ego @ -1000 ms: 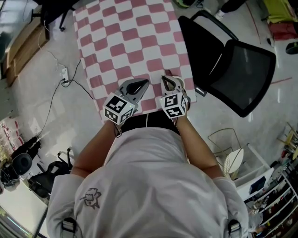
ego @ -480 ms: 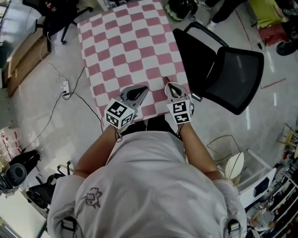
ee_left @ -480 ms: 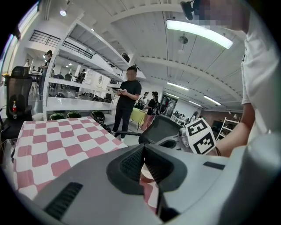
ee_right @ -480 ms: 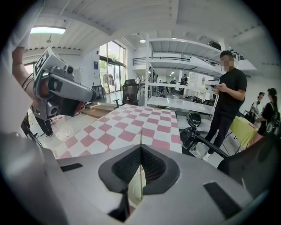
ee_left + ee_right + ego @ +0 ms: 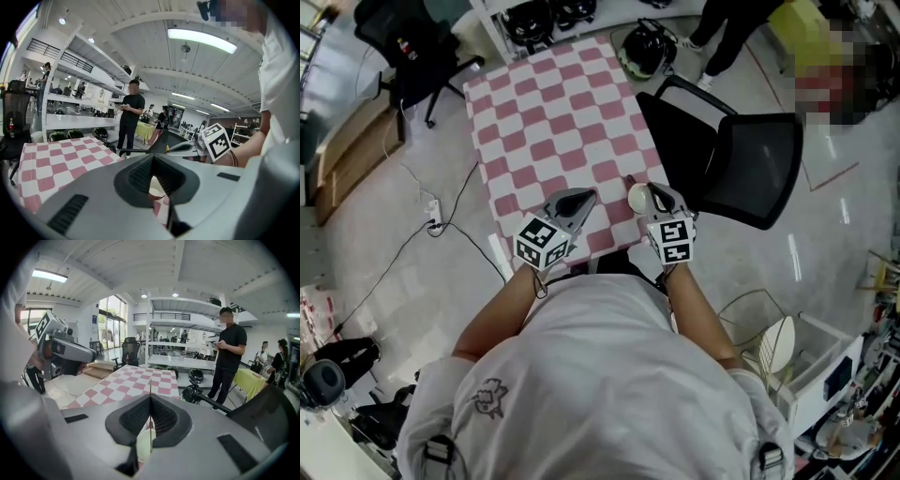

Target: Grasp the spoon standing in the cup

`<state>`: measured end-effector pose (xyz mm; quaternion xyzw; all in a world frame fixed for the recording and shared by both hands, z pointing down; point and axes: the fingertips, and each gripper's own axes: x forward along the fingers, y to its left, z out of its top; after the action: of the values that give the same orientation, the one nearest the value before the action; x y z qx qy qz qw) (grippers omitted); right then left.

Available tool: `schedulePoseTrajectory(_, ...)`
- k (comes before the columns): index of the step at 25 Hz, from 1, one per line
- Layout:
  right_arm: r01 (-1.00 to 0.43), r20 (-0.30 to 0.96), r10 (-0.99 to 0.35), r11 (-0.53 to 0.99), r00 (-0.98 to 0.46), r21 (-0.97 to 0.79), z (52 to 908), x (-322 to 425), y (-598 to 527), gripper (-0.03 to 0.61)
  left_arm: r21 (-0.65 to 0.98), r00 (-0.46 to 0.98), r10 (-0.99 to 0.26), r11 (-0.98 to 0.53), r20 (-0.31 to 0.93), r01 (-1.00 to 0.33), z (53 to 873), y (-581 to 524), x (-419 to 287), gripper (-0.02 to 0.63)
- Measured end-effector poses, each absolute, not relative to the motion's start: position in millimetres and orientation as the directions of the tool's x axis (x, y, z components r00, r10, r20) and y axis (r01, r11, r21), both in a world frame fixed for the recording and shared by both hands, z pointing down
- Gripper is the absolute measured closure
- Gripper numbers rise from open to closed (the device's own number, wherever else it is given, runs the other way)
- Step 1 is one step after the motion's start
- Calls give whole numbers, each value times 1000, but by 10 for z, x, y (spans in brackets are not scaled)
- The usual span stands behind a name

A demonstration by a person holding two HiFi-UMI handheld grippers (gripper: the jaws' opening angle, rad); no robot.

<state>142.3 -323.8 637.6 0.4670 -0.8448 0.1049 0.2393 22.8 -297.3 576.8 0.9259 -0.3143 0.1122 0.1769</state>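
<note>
Right gripper view: the right tool [image 5: 150, 399] was clamped shut on the spoon [image 5: 150, 383], directly above the cup [image 5: 144, 446].
The spoon showed edge-on as a thin dark strip with its long axis upright. Its handle end rose past the closed jaws and its lower part ran down toward the pale, round cup just beneath them. In the head view the cup sat over the near edge of the pink-and-white checked worktop [image 5: 553, 103]; whether it rested on it could not be told. The left tool [image 5: 581, 195] was to the cup's left and apart from it, its jaws together with nothing between them.
</note>
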Motion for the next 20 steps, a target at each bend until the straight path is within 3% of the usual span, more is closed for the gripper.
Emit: schedulePoseTrajectory(20,-917,361,-869,390,-339,78,5492,1394,-2340,548,204,845,-492,-823,209,-529,5268,-2307,-117,600)
